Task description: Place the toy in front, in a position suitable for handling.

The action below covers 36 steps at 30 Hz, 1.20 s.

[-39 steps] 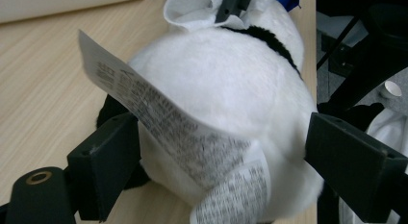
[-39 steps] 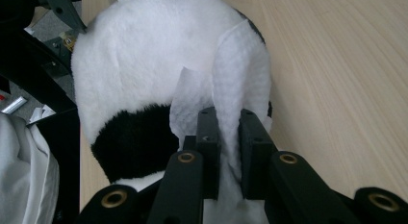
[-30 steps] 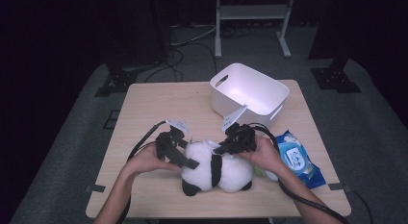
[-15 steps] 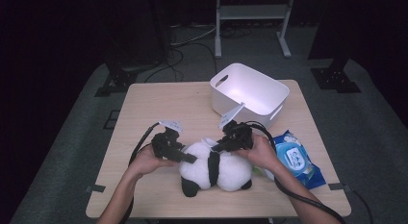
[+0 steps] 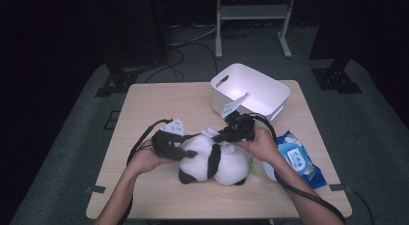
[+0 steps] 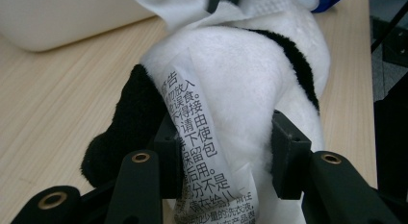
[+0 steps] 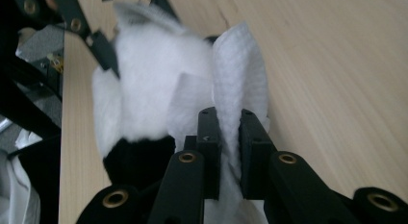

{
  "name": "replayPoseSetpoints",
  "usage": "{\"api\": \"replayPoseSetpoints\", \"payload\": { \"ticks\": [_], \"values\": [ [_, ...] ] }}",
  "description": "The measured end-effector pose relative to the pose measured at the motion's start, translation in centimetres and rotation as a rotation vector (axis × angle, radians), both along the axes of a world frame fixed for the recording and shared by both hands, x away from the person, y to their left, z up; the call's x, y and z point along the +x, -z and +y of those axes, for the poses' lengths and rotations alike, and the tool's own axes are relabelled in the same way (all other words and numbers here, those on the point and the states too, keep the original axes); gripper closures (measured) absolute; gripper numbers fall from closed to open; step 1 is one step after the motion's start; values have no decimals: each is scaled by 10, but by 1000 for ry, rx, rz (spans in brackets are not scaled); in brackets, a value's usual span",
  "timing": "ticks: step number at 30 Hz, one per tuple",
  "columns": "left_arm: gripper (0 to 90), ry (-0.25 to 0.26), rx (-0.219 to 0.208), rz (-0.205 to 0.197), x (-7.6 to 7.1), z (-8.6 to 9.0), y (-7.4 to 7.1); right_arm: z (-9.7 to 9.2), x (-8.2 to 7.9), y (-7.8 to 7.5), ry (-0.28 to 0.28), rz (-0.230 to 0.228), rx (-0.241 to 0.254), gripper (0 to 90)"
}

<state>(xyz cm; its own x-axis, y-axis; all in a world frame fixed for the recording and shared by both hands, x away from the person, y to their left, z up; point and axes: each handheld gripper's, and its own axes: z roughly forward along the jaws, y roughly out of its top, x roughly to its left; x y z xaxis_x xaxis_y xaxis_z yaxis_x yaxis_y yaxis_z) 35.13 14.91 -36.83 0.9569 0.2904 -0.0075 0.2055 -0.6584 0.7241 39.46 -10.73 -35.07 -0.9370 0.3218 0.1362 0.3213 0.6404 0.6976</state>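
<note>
1. The table is carrying a white bin at its far side.
2. A plush panda is lying on the table near the front edge.
3. The panda's white body is being squeezed by the left gripper, its jaws having just been closing on it.
4. A white wipe is being pinched by the right gripper, jaws nearly together, against the panda.

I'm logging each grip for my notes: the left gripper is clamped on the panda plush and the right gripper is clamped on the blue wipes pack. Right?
Not quite. The right gripper is clamped on a white wet wipe, as the right gripper view shows; the blue wipes pack lies untouched on the table. The left gripper is indeed clamped on the panda plush.
</note>
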Motion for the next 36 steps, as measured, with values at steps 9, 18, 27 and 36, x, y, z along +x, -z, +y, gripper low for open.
{"api": "replayPoseSetpoints", "payload": {
  "ticks": [9, 18, 27, 36],
  "values": [
    [279, -39, -30, 103, -4, 8, -3, 17, -5, 11, -43, 29, -4, 813],
    [69, -100, -66, 186, 4, 8, -9, 14, -15, 9, -64, 10, 3, 813],
    [0, -107, -18, 310, 11, 0, -2, 13, -26, 6, -108, -8, 9, 813],
    [227, -73, 47, 301, 7, 1, -2, 19, -31, 9, -127, -7, -3, 815]
  ]
}}
